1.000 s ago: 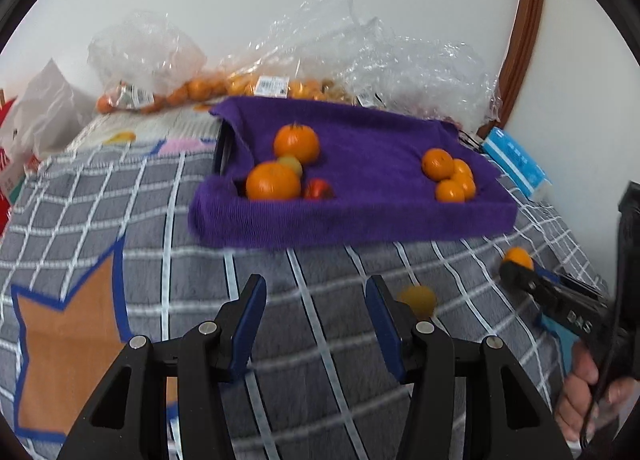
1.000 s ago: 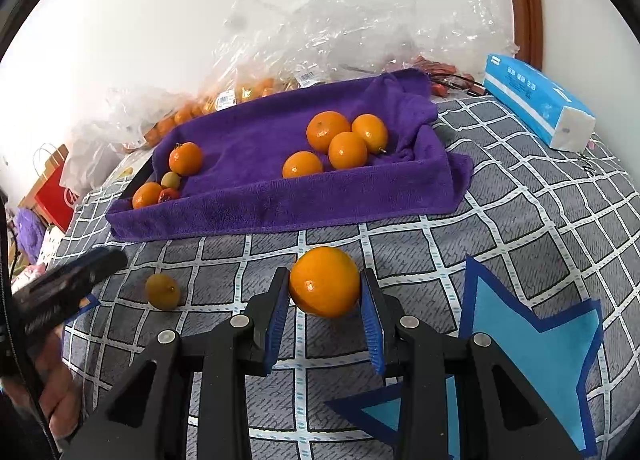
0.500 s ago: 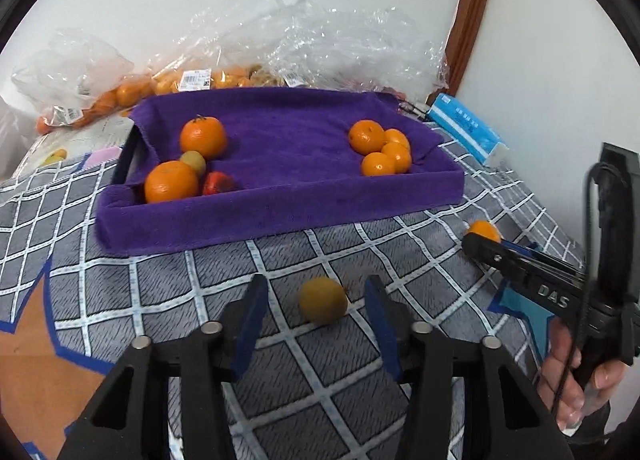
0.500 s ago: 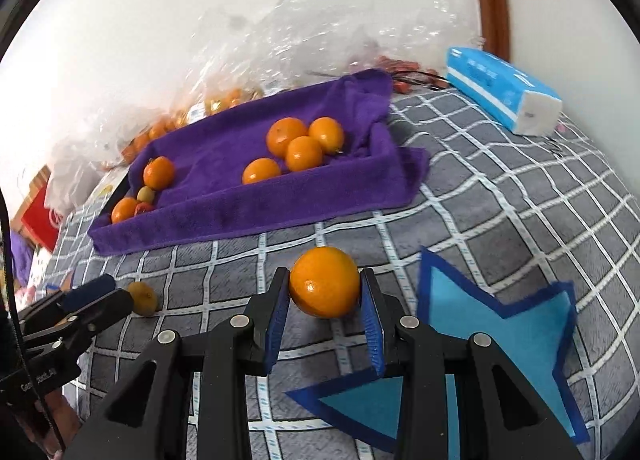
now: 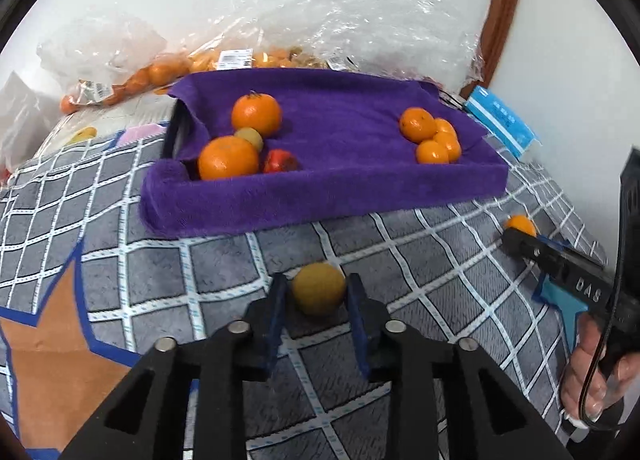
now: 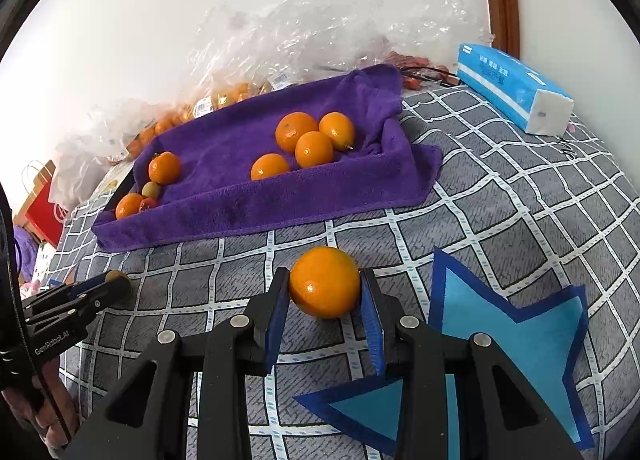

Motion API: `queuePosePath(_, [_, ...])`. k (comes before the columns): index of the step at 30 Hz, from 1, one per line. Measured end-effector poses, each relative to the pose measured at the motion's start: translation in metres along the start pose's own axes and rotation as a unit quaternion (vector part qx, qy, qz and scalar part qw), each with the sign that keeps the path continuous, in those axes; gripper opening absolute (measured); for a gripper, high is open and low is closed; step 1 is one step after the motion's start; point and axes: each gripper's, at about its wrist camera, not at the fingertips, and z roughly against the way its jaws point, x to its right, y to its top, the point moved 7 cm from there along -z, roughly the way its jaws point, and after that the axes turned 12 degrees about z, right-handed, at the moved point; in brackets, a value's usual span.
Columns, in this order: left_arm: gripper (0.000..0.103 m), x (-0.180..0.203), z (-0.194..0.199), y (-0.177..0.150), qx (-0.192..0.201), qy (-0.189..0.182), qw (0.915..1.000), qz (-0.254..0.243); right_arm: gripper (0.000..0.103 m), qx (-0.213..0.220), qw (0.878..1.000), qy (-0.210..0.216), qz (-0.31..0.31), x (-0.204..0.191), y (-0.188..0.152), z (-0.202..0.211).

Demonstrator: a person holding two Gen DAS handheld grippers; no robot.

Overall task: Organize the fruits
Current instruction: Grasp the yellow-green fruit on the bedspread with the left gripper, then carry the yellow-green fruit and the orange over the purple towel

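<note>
While the right gripper (image 6: 325,310) clamps an orange (image 6: 324,281) between its blue pads, the left gripper (image 5: 316,314) brackets a yellowish fruit (image 5: 318,288) on the checked cover (image 5: 400,260); pad contact can't be confirmed, slight gaps visible. Purple-towel tray (image 5: 320,196) with sorted fruit sits ahead of both grippers.
</note>
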Motion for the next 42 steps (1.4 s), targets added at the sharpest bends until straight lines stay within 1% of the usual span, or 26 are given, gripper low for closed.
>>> queuePosePath(1, [0.03, 0.004, 0.001, 0.0, 0.005, 0.009, 0.9999, -0.011, 0.035, -0.002, 1.0, -0.002, 0.001, 0.0, 0.0, -0.001])
queuePosePath(2, [0.03, 0.007, -0.001, -0.002, 0.003, 0.01, 0.9998, -0.016, 0.035, -0.003, 1.0, -0.004, 0.002, -0.001, 0.0, -0.001])
queuePosePath(3, [0.026, 0.009, -0.002, -0.003, 0.001, 0.007, 0.9999, -0.016, 0.035, -0.004, 1.0, -0.005, 0.003, -0.001, 0.0, -0.001])
queuePosePath(4, [0.026, 0.009, -0.001, -0.002, 0.002, 0.005, 0.9999, -0.011, 0.035, -0.006, 1.0, -0.005, 0.004, -0.001, 0.0, -0.002])
queuePosePath(6, [0.026, 0.006, 0.001, 0.0, 0.0, -0.031, 0.9994, 0.016, 0.035, -0.01, 1.0, -0.009, 0.008, -0.002, 0.0, -0.004])
queuePosePath(9, [0.026, -0.005, 0.006, 0.003, 0.007, -0.056, 0.9971, 0.051, 0.035, -0.015, 1.0, -0.016, 0.014, -0.003, -0.001, -0.005])
queuePosePath(11, [0.026, -0.01, 0.006, 0.005, 0.011, -0.063, 0.9957, 0.067, 0.035, -0.015, 1.0, -0.019, 0.017, -0.004, -0.001, -0.005])
queuePosePath(13, [0.026, -0.01, 0.008, 0.006, 0.023, -0.061, 0.9952, 0.073, 0.035, -0.013, 1.0, -0.02, 0.016, -0.003, -0.001, -0.004])
queuePosePath(20, [0.026, -0.007, 0.021, 0.01, 0.059, -0.063, 0.9941, 0.065, 0.035, -0.005, 1.0, -0.019, 0.008, -0.001, 0.0, -0.001])
queuePosePath(25, [0.026, -0.003, 0.039, 0.013, 0.106, -0.055, 0.9917, 0.048, 0.035, -0.001, 1.0, -0.017, 0.004, 0.0, 0.0, 0.0])
queuePosePath(27, [0.026, -0.002, 0.044, 0.014, 0.118, -0.05, 0.9908, 0.044, 0.035, 0.003, 1.0, -0.017, 0.002, 0.0, 0.001, 0.002])
queuePosePath(37, [0.026, -0.011, 0.053, 0.019, 0.149, -0.03, 0.987, 0.052, 0.035, 0.01, 1.0, -0.014, 0.005, -0.003, 0.002, 0.005])
queuePosePath(40, [0.026, -0.014, 0.054, 0.019, 0.152, -0.026, 0.9864, 0.056, 0.035, 0.014, 1.0, -0.014, 0.005, -0.003, 0.002, 0.007])
queuePosePath(42, [0.026, -0.016, 0.054, 0.019, 0.15, -0.031, 0.9861, 0.064, 0.035, 0.018, 1.0, -0.013, 0.005, -0.003, 0.003, 0.008])
